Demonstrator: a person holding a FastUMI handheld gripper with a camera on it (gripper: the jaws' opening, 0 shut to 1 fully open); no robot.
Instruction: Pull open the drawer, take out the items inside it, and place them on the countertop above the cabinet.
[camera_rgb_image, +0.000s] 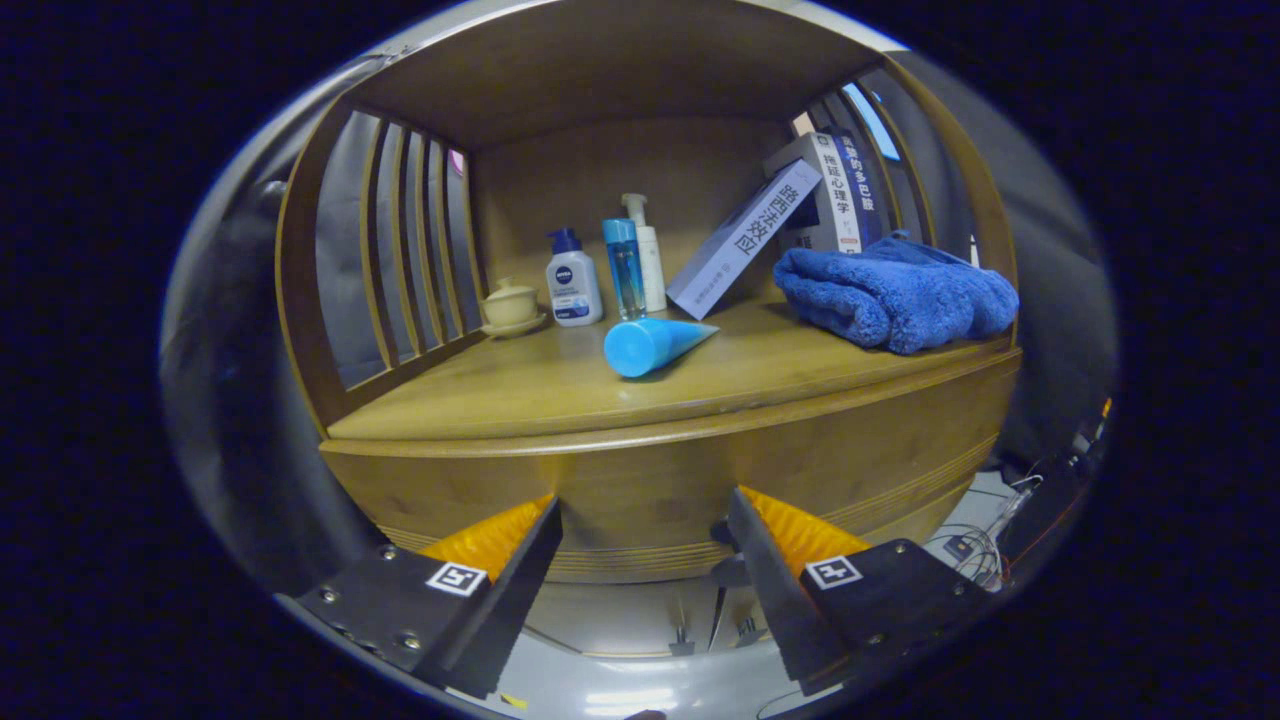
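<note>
Gripper jaws spread wide and empty, facing the drawer front just below the bench; opening step likely; next needs finding a hold there

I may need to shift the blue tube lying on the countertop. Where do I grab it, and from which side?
Grip the blue tube across its round cap end, which faces the gripper, coming from above with one finger on each side. It lies flat on the countertop, tapering thin toward the leaning box, so the far end probably gives little hold. The fingers are open, holding nothing.
</note>
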